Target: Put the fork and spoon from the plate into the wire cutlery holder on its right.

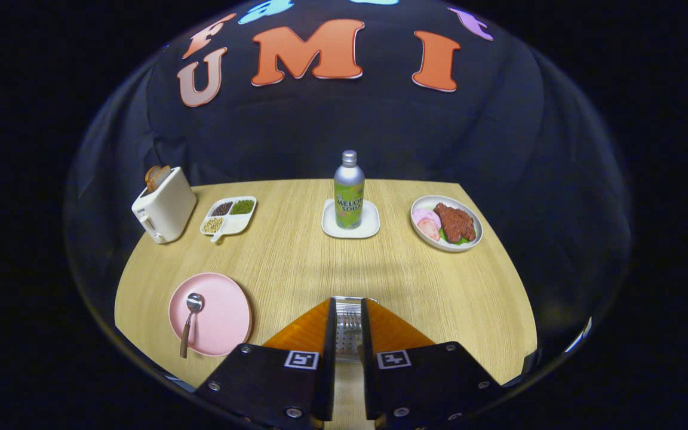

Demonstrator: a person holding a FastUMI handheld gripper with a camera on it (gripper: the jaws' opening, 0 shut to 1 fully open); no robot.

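the tool point(348, 316) is hovering low over the near part of the desk point(296, 263), its two fingers point(329, 325) standing close together with a narrow gap between them. in that gap the wire cutlery holder point(348, 334) is showing as a mesh of metal, and the tines of the fork point(351, 323) are sitting against it; whether the fingers are pressing on the fork or merely flanking it, i cannot tell.

just to the left of the fingers, the pink plate point(215, 313) is lying near the desk's front edge. the spoon point(189, 321) is resting on the plate's left part, its bowl pointing away from the tool and its brown handle reaching over the near rim.

beyond the fingers, around the middle of the desk, a metal soda bottle point(349, 190) is standing upright on a white square coaster point(350, 222). to the right of it a white dish of food point(446, 223) is sitting near the far right corner. to the left of the bottle, a white divided tray point(229, 216) is holding grains and beans in separate compartments, and just beside that a white toaster point(163, 205) is standing at the far left edge with toast point(156, 176) poking out of its top.
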